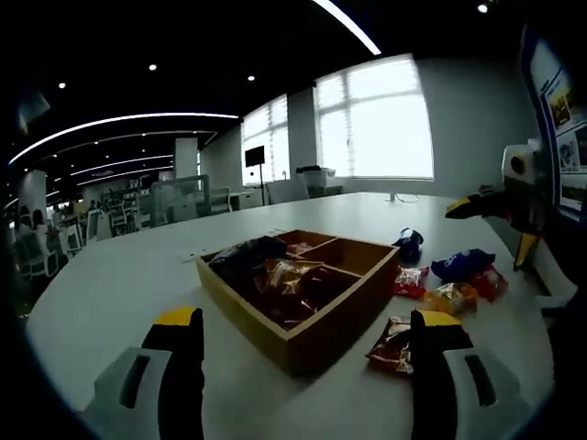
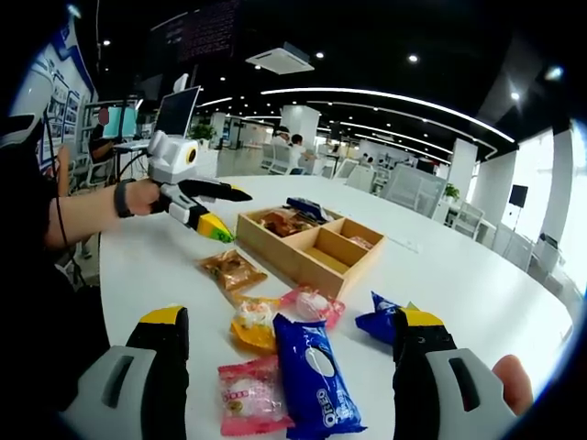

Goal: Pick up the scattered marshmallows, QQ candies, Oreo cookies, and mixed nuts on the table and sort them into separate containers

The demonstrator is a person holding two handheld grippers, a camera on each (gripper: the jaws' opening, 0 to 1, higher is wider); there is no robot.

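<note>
A wooden divided box stands on the white table, with dark and orange packets in its left compartments. Loose snack packets lie beside it: a blue Oreo packet, a pink marshmallow packet, a yellow packet, a pink packet, a brown nut packet and a small blue packet. My right gripper hovers open over the Oreo and pink packets. My left gripper is open in front of the box, above the table. From the right gripper view the left gripper hangs left of the box.
The round white table has free room to the left of the box and beyond it. The right gripper comes in at the right of the left gripper view. A person's arm reaches in at the left. Office desks and chairs stand far behind.
</note>
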